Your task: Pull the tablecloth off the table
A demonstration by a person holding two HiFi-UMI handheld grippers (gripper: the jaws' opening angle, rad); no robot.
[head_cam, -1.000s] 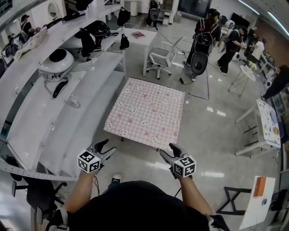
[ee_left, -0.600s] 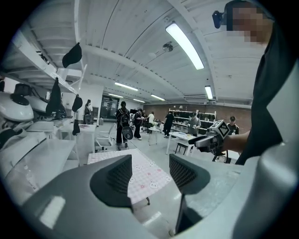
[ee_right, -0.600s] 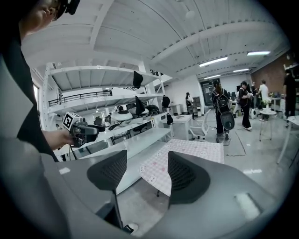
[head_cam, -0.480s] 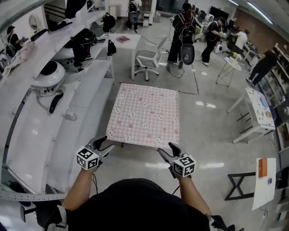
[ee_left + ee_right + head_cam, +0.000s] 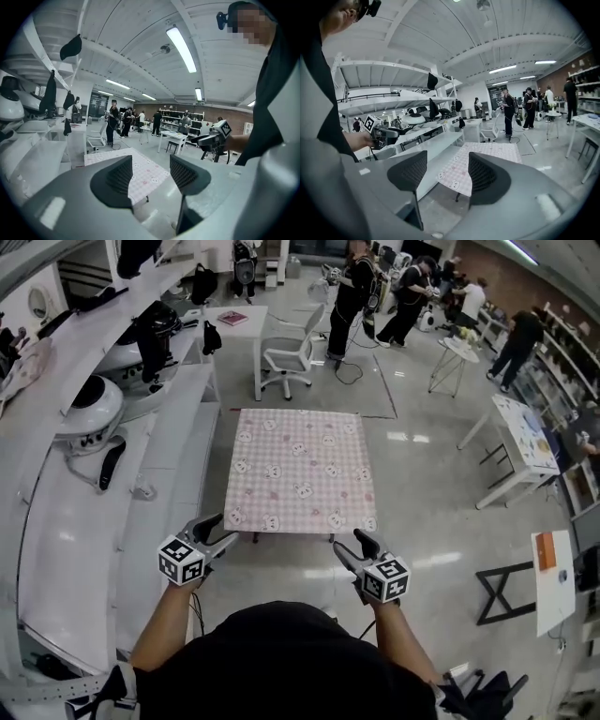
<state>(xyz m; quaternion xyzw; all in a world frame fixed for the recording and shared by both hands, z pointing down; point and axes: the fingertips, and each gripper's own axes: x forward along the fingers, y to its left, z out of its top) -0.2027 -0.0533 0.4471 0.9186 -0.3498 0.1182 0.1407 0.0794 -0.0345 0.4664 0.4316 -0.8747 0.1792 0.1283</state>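
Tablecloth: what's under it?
The tablecloth hides the tabletop entirely. Only a dark table leg shows below its near edge; anything else underneath is covered.

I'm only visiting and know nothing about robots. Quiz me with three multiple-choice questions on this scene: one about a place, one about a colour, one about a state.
1. Where does the tablecloth lie?
A) on the table
B) on the floor
C) on the white chair
2. What is its colour?
A) blue stripes
B) pink checks
C) plain green
3. The left gripper and right gripper are:
A) both shut on cloth
B) one open, one shut
C) both open and empty

Answers: 1 A, it is spread flat there, ahead of both grippers. 2 B, pink checks with small white figures. 3 C, each gripper view shows jaws apart with nothing between them.
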